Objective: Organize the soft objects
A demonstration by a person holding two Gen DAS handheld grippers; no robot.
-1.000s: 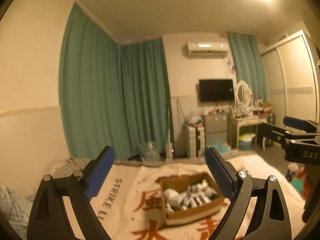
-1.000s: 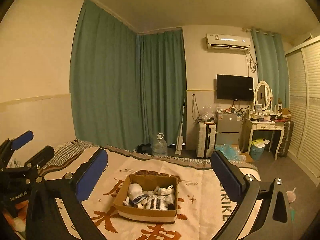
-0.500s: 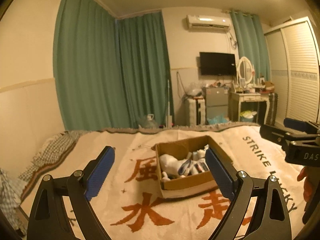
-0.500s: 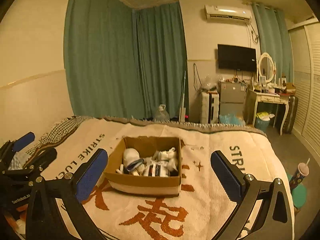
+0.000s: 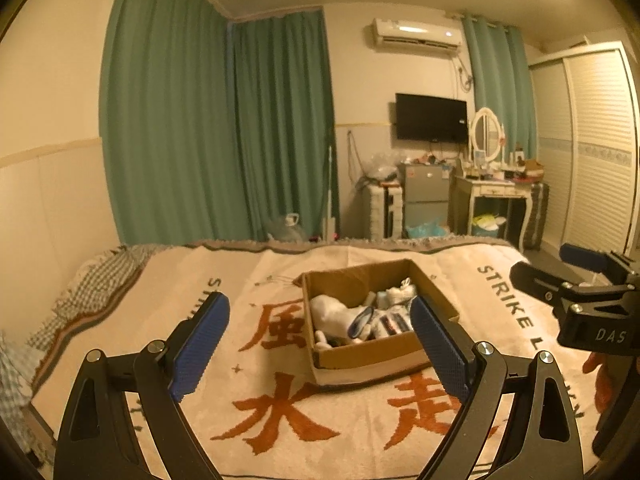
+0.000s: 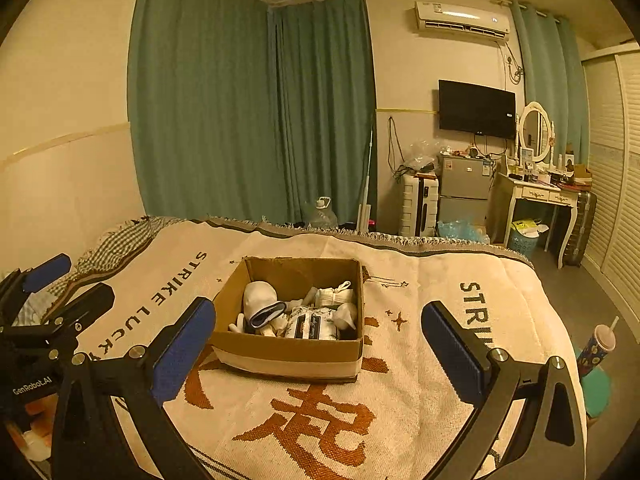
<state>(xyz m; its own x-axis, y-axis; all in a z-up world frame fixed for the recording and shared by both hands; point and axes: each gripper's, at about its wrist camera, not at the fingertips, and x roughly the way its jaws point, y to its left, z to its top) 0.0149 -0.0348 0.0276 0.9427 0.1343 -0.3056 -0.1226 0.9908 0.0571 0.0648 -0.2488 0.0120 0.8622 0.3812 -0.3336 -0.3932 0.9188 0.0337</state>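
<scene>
**Both my grippers are now down close to the box of soft things**

My left gripper [image 5: 320,344] has its jaws wide apart, with nothing between them. My right gripper [image 6: 318,344] is the same — jaws far apart, holding nothing. Both hang over the bed, side by side.

Just ahead of them sits the cardboard box [image 6: 288,354] on the blanket [image 6: 420,360] with the big orange letters. Inside it lie the soft things [image 6: 304,314] — a white rolled-up bundle, a blue and white piece, some folded striped bits. They look like socks, but I cannot tell for sure. They are all mixed up in a heap.

A second ago I saw mostly the wall, the curtains and the ceiling, and the box was small and low down. Now the box looks bigger and sits right between my jaws. So I have tipped down and moved in toward it.

I think that puts me in reach of the soft things. Whether they go out of the box or have just gone in, I cannot tell.
</scene>
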